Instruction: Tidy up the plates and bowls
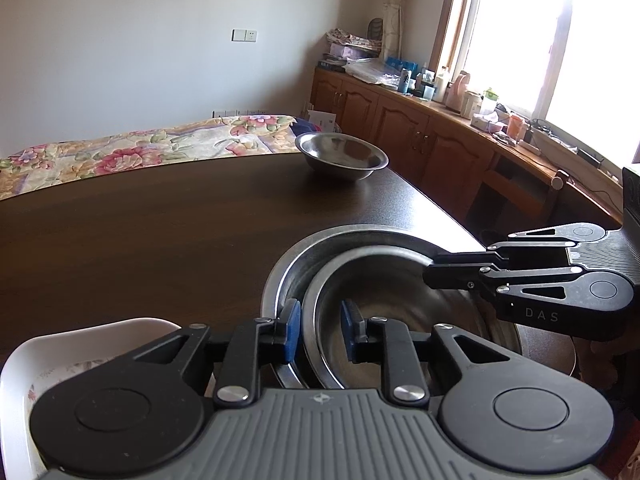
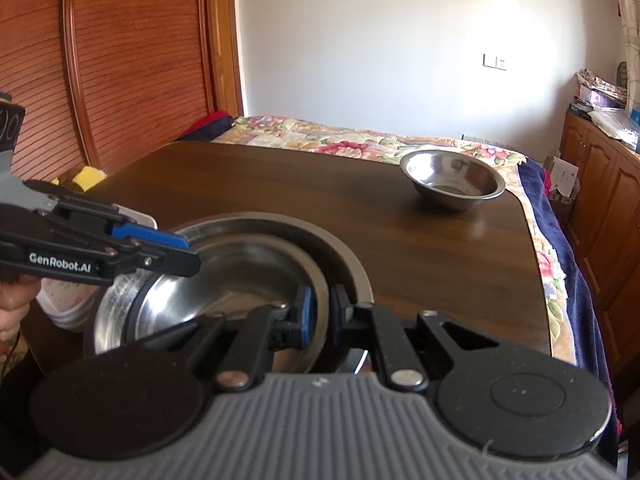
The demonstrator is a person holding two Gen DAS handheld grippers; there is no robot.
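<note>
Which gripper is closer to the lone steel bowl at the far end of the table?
Neither, clearly. The left gripper and right gripper both straddle the rim of the nested bowl, well short of the lone bowl.

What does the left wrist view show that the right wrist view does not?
Only the left wrist view: the window and the cluttered counter under it. Only the right wrist view: the slatted wooden door and a hand. Both: the table, the far steel bowl, the nested steel bowls with both grippers at the inner rim, left gripper and right gripper.
</note>
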